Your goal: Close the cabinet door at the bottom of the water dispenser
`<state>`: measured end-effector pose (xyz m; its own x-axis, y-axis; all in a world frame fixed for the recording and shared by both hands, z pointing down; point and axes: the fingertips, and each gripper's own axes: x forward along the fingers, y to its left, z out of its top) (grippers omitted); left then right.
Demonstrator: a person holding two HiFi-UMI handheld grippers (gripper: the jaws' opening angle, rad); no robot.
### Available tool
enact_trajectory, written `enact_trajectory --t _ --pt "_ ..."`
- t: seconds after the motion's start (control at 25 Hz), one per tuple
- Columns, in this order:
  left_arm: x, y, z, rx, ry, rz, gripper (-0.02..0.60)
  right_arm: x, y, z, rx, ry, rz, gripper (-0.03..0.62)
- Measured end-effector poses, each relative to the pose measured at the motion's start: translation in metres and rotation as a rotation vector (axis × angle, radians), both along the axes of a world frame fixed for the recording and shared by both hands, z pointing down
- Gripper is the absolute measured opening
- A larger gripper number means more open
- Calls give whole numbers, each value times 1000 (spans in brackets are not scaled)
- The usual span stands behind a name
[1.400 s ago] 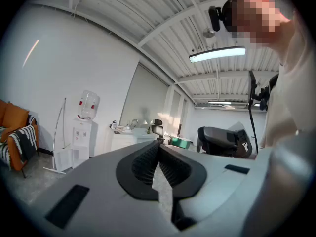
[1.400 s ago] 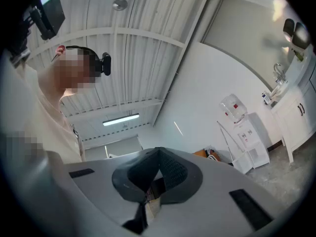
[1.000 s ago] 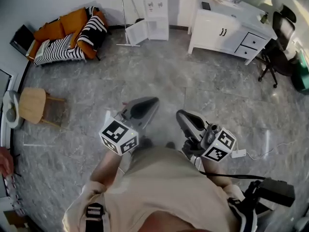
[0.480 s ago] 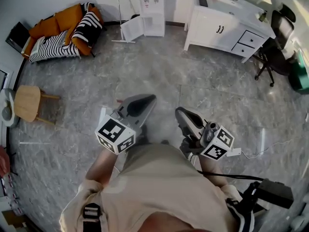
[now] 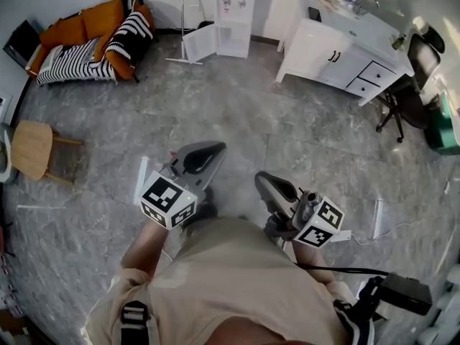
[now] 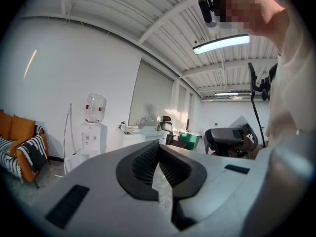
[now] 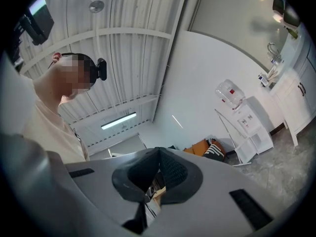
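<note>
The white water dispenser (image 5: 236,11) stands against the far wall, and its bottom cabinet door (image 5: 199,43) hangs open to the left. My left gripper (image 5: 217,147) and right gripper (image 5: 258,177) are held in front of the person's body, far from the dispenser, over the grey floor. Both point roughly toward it. Each has its jaws shut with nothing between them. The left gripper view shows the dispenser (image 6: 91,135) with its bottle beyond the closed left gripper (image 6: 158,145). In the right gripper view the dispenser (image 7: 248,118) stands at the right, past the closed right gripper (image 7: 159,150).
An orange sofa (image 5: 86,38) with a striped blanket stands at the back left, and a wooden stool (image 5: 31,149) at the left. A white sink cabinet (image 5: 336,47) and an office chair (image 5: 408,95) are at the back right. A pole (image 5: 182,20) leans beside the dispenser. A cable and black box (image 5: 402,293) lie at the lower right.
The person and both grippers have shifted across the floor, so the room has slid a little in the head view. Both jaws stay shut and the cabinet door stays open.
</note>
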<state>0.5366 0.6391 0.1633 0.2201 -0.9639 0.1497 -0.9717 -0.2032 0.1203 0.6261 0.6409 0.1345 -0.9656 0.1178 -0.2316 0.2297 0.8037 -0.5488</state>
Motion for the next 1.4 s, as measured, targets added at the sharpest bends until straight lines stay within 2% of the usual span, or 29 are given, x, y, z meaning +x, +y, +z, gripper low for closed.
enact_trajectory --t 0.36,0.52,0.84,1.16,1.4 --pt "-125 15 -1 39 48 -1 -6 -130 22 -5 67 55 -57 14" --pt "-163 22 2 69 66 23 -5 -178 32 -4 103 79 -73 14" --pt "-206 30 12 77 105 26 -6 -230 37 -7 143 121 -83 14" --pt "-236 34 26 66 131 -16 -6 -271 37 3 139 149 -157 14" --pt "-250 26 40 28 142 -54 -5 -291 19 19 66 158 -190 14"
